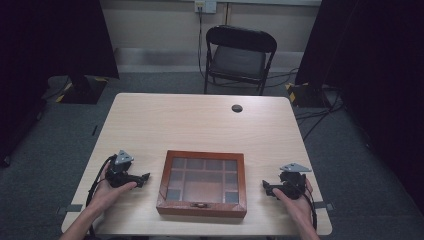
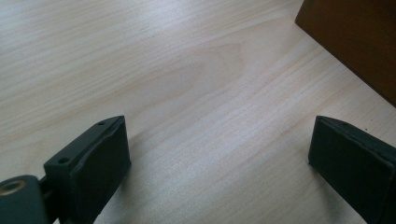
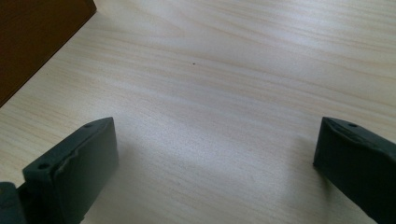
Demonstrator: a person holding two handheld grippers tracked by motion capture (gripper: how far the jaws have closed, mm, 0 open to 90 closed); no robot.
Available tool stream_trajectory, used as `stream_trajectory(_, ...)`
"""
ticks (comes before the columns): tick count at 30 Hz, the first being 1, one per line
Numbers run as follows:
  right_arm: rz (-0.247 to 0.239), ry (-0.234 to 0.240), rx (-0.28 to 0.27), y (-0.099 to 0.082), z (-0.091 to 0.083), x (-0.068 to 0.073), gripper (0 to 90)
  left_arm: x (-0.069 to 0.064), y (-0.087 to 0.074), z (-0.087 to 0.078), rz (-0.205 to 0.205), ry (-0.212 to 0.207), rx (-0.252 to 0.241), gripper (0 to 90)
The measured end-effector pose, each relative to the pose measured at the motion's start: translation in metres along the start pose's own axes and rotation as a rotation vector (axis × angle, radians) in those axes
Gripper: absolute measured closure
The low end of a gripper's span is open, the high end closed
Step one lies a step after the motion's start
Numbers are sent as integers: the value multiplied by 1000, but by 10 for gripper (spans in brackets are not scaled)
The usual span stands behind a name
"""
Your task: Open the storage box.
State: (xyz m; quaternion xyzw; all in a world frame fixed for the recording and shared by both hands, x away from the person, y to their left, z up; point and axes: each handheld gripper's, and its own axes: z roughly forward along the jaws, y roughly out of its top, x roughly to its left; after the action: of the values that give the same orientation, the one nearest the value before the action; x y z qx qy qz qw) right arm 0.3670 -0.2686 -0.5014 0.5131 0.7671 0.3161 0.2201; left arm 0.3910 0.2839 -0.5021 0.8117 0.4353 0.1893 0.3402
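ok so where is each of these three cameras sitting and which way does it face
High view: above the person's side, looking forward and down on the table, wooden box and chair; both forearms, left gripper and right gripper show.
Left gripper view: on the left gripper, looking low over the tabletop; jaws apart, box corner upper right.
Right gripper view: on the right gripper, likewise; box corner upper left.
Shared: all show the box and tabletop.

L hand-held gripper (image 1: 145,177) & R hand-held gripper (image 1: 265,186): jaws wide apart, pointing inward.
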Motion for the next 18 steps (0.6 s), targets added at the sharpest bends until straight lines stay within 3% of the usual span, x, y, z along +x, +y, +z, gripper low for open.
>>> stream_trajectory(9,9,-9,0,0,-1,2,4,0,0,0,-1,1,0,41)
stream_trajectory(13,-8,21,-10,2,-6,4,196,0,0,0,-8,1,-5,41)
stream_trajectory(15,-25,37,-7,4,-7,6,154,-1,0,1,-11,-1,-6,40)
stream_trajectory(18,-27,67,-6,6,-10,10,229,-1,0,1,-11,-2,-6,39)
